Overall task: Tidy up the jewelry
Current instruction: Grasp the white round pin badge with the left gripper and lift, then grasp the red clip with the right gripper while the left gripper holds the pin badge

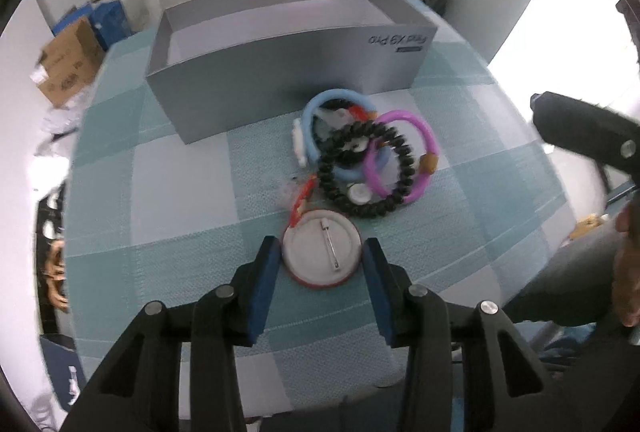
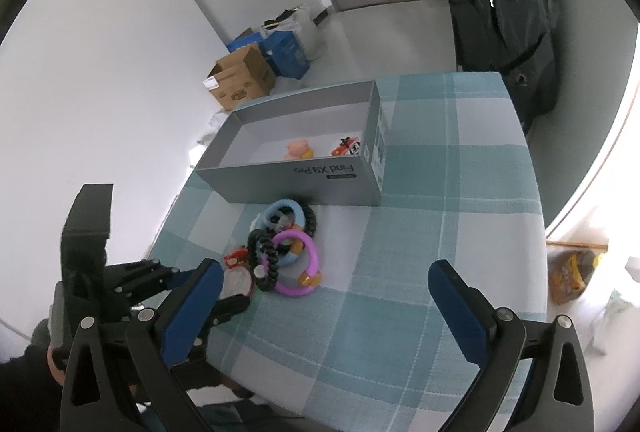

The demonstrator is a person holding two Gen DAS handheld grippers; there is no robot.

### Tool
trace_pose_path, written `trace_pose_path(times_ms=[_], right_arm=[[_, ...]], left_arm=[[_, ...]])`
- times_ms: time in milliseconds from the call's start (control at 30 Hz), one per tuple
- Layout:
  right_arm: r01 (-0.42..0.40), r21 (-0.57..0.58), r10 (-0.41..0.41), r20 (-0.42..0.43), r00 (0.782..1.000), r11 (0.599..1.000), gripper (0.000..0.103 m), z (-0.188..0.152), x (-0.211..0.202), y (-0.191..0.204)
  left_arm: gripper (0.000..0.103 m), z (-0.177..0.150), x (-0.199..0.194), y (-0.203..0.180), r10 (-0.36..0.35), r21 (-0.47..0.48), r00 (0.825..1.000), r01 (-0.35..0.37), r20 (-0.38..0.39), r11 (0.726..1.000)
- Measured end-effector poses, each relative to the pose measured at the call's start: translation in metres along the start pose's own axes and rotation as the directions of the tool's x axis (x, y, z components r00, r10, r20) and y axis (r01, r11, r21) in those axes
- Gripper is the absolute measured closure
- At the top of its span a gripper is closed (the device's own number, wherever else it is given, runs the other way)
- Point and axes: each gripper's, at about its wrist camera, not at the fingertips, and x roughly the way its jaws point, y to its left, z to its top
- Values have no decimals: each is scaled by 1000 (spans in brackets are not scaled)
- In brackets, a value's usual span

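At lower centre, your left gripper (image 1: 320,264) clamps its blue pads on a round pin badge (image 1: 320,252) lying back-up on the checked tablecloth (image 1: 160,191), while your right gripper (image 2: 324,296) stands wide apart, holding nothing.

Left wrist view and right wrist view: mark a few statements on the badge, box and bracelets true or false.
1. The round badge lies pin side up between the left hand-held gripper pads. True.
2. The grey box is empty. False: small items lie inside.
3. The right hand-held gripper holds the purple bracelet. False: it is open and empty.
4. The black beaded bracelet overlaps the purple one. True.
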Motion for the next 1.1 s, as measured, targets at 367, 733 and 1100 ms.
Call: trace_pose_path(times_ms=[367,733,1100], right_arm=[[6,19,-6,3,1000,1000,0,5,6,0],[-125,-100,125,-6,992,987,9,5,12,44],[-162,-334,139,-94,986,928,34,-10,59,113]], left_arm=[[66,9,-30,21,-241,-116,969,246,53,962],[66,14,-83,78,-130,-304,963,200,236,931],[66,14,-87,116,-75,-407,959,186,274,894]])
